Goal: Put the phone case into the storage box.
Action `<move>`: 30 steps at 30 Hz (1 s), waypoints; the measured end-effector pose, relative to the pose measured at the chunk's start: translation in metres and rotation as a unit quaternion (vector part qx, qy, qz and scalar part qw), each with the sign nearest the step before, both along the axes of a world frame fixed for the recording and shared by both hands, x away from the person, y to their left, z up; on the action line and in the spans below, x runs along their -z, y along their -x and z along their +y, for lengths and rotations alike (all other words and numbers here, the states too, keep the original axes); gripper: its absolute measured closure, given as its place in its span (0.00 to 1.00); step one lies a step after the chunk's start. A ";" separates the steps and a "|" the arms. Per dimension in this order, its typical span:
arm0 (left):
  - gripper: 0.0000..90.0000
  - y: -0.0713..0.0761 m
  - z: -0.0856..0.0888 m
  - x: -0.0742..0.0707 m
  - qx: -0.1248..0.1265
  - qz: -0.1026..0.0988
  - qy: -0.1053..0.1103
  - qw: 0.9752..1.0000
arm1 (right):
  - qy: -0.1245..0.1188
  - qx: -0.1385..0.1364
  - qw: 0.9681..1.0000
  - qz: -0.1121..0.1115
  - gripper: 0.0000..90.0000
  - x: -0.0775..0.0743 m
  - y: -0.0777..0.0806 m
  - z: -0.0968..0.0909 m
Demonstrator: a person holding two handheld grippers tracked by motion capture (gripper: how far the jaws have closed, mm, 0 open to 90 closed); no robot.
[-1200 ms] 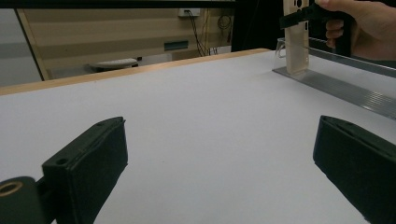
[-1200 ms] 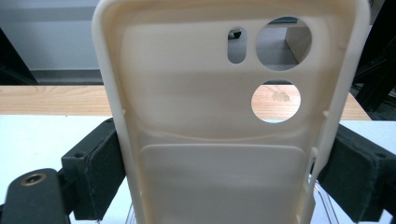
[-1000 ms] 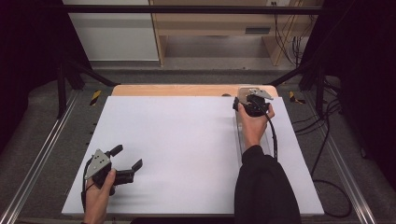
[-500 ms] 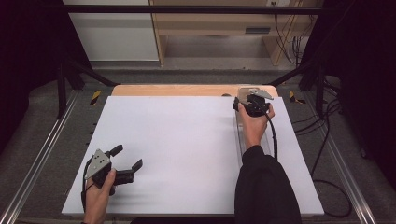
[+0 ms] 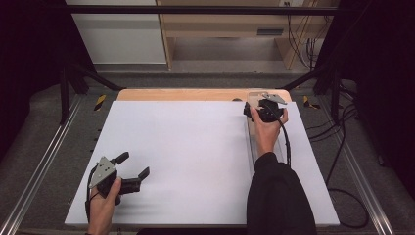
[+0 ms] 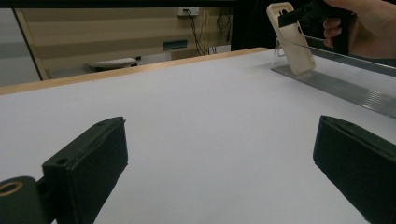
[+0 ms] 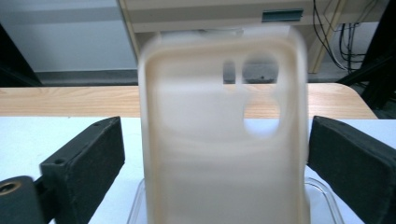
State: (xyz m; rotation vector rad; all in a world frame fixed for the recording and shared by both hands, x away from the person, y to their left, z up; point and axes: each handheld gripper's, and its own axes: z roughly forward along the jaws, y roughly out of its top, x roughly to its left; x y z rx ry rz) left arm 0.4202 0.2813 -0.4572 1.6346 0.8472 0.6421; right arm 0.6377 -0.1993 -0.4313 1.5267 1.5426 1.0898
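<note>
A: Where the white sheet (image 5: 195,156) nears the person's edge of the table, the left gripper (image 5: 131,171) sits low at the near-left corner, held in the left hand (image 5: 103,208). Jaws?

B: Spread wide. The left gripper view shows bare sheet between the two black jaws — nothing is pinched, nothing touches them.

A: Middle of the sheet?

B: Blank. A strip of wooden tabletop (image 5: 181,94) shows beyond the sheet's far edge.

A: Right side, then.

B: A clear ribbed rail (image 6: 345,91) runs along the right part of the sheet. At its far end a beige phone case (image 7: 224,140) stands tilted on a small clear stand (image 6: 280,52). In the high view the case (image 5: 255,98) sits at the table's far right, just under the right gripper (image 5: 264,111).

A: State of the right gripper?

B: Jaws apart, one on each side of the case. The right gripper view puts the case between them — a gap shows at the left jaw; contact at the right jaw cannot be told. The case is blurred there, camera cut-outs toward the top. The right hand (image 5: 268,129) holds the gripper from behind, dark sleeve (image 5: 276,196) trailing to the near edge.
</note>
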 end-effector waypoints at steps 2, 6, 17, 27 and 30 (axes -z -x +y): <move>0.03 0.000 0.000 0.000 0.000 0.000 0.000 1.000 | 0.001 0.001 1.000 0.000 0.06 0.000 0.000 0.000; 0.03 0.000 0.000 0.000 0.000 0.000 0.000 1.000 | 0.004 0.002 1.000 -0.002 0.06 -0.001 0.000 -0.001; 0.03 0.000 0.000 0.000 0.000 0.000 0.000 1.000 | 0.015 0.009 1.000 -0.014 0.06 -0.007 0.003 -0.003; 0.03 0.000 0.000 0.000 0.000 0.000 0.000 1.000 | 0.022 0.010 1.000 -0.017 0.06 -0.009 0.005 -0.003; 0.03 0.000 0.000 0.000 0.000 0.000 0.000 1.000 | 0.024 0.011 0.999 -0.019 0.06 -0.010 0.005 -0.003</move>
